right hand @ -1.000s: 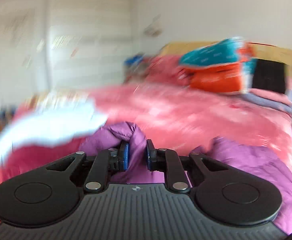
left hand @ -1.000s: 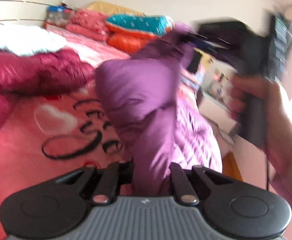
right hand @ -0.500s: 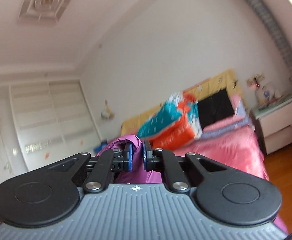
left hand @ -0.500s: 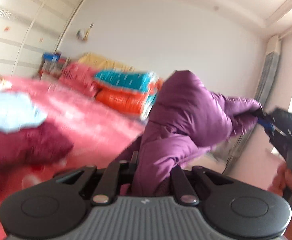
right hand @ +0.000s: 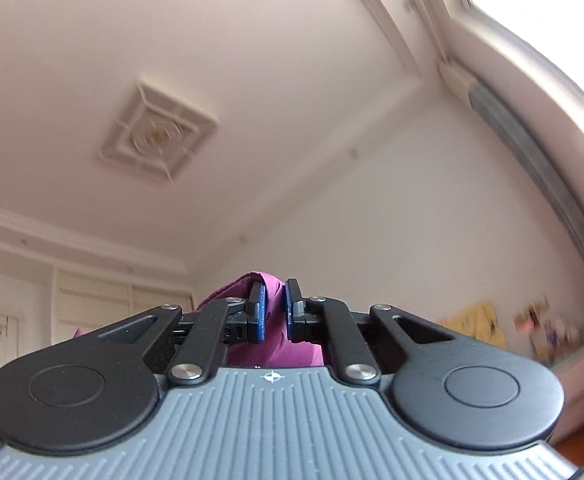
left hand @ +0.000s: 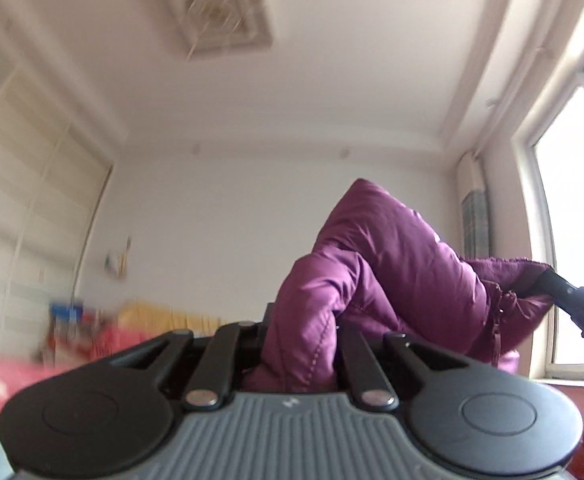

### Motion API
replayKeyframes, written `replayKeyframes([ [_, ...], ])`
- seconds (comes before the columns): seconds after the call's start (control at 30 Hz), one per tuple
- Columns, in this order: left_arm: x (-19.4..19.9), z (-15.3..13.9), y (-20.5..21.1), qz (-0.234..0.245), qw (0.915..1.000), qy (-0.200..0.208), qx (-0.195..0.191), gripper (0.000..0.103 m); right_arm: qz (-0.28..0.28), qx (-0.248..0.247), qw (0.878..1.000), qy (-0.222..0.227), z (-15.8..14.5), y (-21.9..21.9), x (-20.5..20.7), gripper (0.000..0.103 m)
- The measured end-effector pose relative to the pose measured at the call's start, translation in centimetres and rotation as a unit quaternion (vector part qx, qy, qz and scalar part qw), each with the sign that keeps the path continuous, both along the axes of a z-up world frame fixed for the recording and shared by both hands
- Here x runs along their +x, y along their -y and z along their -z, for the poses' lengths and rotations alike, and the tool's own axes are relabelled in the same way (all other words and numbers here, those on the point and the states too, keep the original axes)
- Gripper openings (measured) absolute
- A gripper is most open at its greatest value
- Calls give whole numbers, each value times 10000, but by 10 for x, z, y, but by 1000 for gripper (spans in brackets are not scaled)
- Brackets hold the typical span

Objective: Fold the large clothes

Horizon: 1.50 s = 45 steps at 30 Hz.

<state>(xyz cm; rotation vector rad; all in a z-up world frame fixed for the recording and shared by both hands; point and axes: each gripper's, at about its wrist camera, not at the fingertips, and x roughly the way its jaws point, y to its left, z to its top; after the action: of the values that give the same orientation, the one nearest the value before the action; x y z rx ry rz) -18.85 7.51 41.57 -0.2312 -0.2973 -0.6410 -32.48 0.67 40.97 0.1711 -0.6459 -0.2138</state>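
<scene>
Both fingers pinching | purple jacket (left hand: 376, 264) between left fingers (left hand: 356, 344), right fingers (right hand: 257, 312)

Daylight enters through the window (left hand: 580, 216) at right, overexposed to white glare. The ceiling (right hand: 172, 40) is evenly lit, with soft shadows. Motion blur smears the bed (left hand: 20, 376) at lower left and the far wall. Fisheye distortion curves the edges, and the corners darken.
</scene>
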Motion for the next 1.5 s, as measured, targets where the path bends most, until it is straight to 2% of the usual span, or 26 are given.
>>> replayKeyframes([
  [0.13, -25, -37, 2, -382, 9965, 666, 343, 7, -58, -146, 9989, 438, -23, -6, -34, 10],
  [0.2, -28, -47, 9, -598, 9928, 816, 648, 7, 11, -196, 9979, 612, -32, -8, -47, 10],
  [0.3, 3, -41, 31, -818, 9888, 602, 1089, 7, 137, -229, 9968, 758, -39, -1, -53, 10],
  [0.37, 35, -24, 51, -1096, 9824, 431, 1447, 7, 107, -120, 9981, 596, -39, 9, -45, 10],
  [0.4, 49, -14, 60, -1237, 9788, 371, 1589, 7, 69, -40, 9989, 464, -31, 17, -14, 10],
  [0.47, 83, 9, 77, -1511, 9711, 233, 1830, 7, 19, 74, 9999, 91, -19, 34, 6, 13],
  [0.53, 107, 29, 88, -1767, 9608, 221, 2127, 7, 19, 200, 9987, -459, -2, 54, 26, 20],
  [0.57, 123, 41, 95, -1860, 9559, 185, 2268, 7, 9, 290, 9970, -714, 9, 62, 33, 28],
  [0.63, 148, 62, 106, -1966, 9490, 1, 2466, 7, -197, 431, 9931, -1074, 34, 81, 36, 55],
  [0.67, 163, 74, 110, -1997, 9457, -105, 2562, 7, -281, 508, 9905, -1243, 48, 90, 38, 89],
  [0.7, 178, 87, 116, -1996, 9432, -202, 2649, 7, -262, 610, 9875, -1427, 63, 99, 42, 103],
  [0.77, 204, 110, 125, -1964, 9416, -455, 2697, 7, -341, 735, 9811, -1757, 92, 113, 47, 103],
  [0.87, 237, 140, 138, -1873, 9441, -828, 2584, 7, -449, 996, 9663, -2332, 134, 118, 60, 103],
  [0.97, 250, 161, 146, -1786, 9459, -864, 2566, 7, -693, 1180, 9478, -2881, 177, 114, 79, 103],
  [1.0, 255, 169, 149, -1777, 9450, -814, 2622, 7, -762, 1257, 9405, -3065, 190, 109, 99, 103],
  [1.1, 259, 184, 156, -1905, 9338, -601, 2967, 11, -991, 1340, 9117, -3755, 239, 107, 126, 103],
  [1.17, 275, 200, 155, -2031, 9207, -635, 3272, 13, -1043, 1331, 8938, -4154, 261, 102, 137, 103],
  [1.23, 286, 217, 147, -2042, 9095, -884, 3512, 19, -1062, 1264, 8824, -4406, 272, 100, 151, 103],
  [1.27, 293, 226, 145, -2054, 9034, -1020, 3623, 32, -1094, 1244, 8779, -4493, 277, 103, 151, 103],
  [1.3, 297, 234, 141, -2066, 8978, -1119, 3724, 51, -1187, 1216, 8726, -4579, 280, 94, 151, 103],
  [1.33, 298, 239, 135, -2052, 8953, -1154, 3783, 62, -1316, 1158, 8676, -4653, 280, 96, 150, 103],
  [1.37, 298, 243, 131, -2017, 8941, -1148, 3829, 78, -1403, 1058, 8641, -4716, 276, 84, 142, 103],
  [1.4, 296, 244, 125, -1999, 8932, -1111, 3872, 85, -1409, 942, 8611, -4795, 278, 84, 139, 103],
  [1.43, 293, 244, 120, -1987, 8916, -1091, 3921, 87, -1409, 807, 8581, -4871, 283, 80, 139, 103],
  [1.47, 293, 242, 117, -1982, 8897, -1097, 3963, 89, -1423, 659, 8555, -4935, 287, 67, 158, 103],
  [1.5, 291, 240, 109, -1995, 8870, -1120, 4011, 91, -1406, 501, 8525, -5010, 286, 64, 155, 103],
])
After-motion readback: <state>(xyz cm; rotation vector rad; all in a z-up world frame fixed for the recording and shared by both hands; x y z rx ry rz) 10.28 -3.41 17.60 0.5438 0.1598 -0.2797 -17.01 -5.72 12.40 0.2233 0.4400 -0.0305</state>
